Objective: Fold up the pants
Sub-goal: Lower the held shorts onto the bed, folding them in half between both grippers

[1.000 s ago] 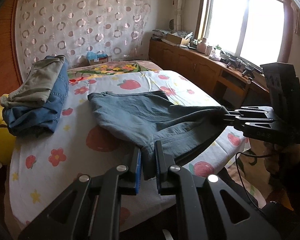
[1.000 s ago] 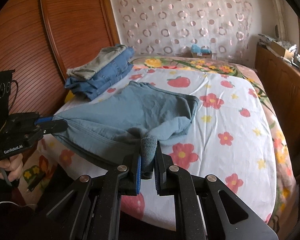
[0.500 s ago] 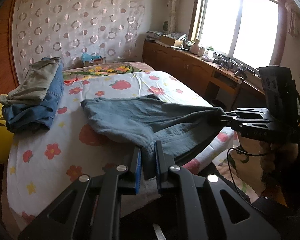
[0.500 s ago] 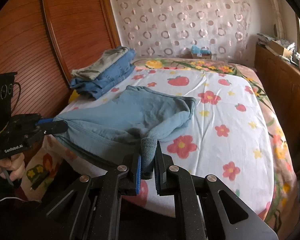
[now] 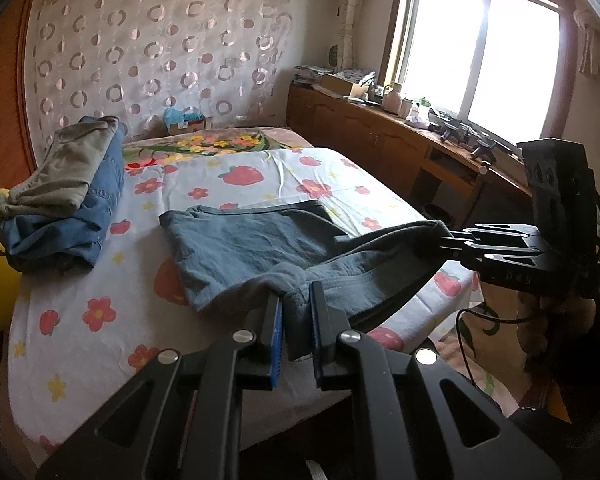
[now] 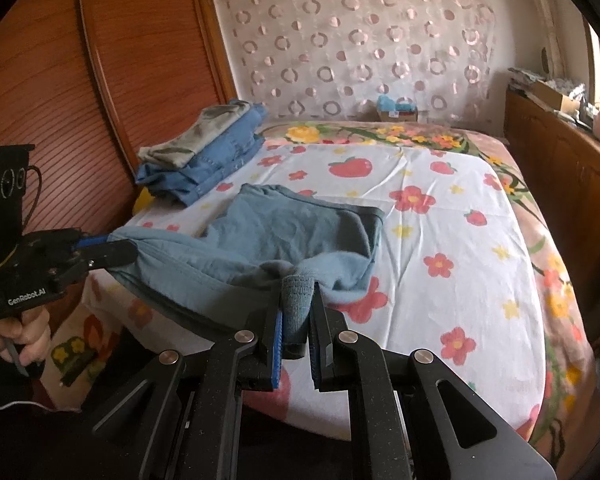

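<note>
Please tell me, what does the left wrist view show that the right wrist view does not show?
Only the left wrist view shows the bright window and the cluttered top of the wooden cabinet under it.

Only the right wrist view shows the tall wooden headboard and the hand that carries the left gripper.

Both show the grey-blue pants half on the flowered bedsheet, each gripper shut on a part of their near edge, the right gripper included, and the stack of folded clothes.

Matt cloth pants [image 5: 260,248]; ribbed cuff [image 6: 296,300]
</note>
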`<act>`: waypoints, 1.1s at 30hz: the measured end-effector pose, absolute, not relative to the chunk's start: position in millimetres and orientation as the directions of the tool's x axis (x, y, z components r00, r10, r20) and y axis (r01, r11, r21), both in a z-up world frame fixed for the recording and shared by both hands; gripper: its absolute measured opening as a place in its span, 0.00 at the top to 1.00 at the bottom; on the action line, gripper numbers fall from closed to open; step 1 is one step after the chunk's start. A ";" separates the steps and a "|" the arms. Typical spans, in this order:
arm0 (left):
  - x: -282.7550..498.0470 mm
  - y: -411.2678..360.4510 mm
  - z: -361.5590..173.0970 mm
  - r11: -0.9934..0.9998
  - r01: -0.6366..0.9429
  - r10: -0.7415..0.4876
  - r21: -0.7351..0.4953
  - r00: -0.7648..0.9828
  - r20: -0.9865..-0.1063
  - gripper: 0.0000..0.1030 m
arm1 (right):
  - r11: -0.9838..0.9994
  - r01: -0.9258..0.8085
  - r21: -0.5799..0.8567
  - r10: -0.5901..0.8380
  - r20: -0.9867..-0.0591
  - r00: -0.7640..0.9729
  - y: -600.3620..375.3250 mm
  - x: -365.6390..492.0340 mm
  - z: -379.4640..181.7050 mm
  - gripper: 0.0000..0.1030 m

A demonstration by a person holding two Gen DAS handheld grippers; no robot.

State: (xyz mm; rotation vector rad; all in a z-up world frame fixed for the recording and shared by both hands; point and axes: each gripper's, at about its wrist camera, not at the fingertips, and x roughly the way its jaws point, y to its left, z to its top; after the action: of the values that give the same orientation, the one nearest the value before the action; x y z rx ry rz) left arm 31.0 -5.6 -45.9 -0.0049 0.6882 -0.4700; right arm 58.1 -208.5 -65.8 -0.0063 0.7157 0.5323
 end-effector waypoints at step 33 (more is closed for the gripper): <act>147.1 13.7 -69.6 0.917 0.348 -0.388 -0.195 0.663 -0.640 0.91 | 0.857 -0.470 0.210 0.482 -0.649 0.589 -194.2 168.6 -84.8 0.92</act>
State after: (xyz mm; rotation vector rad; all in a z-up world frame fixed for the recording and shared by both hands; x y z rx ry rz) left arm 147.1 13.7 -69.6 -0.0573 0.7363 -0.4163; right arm 168.6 -194.2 -84.8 0.0169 0.7603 0.5540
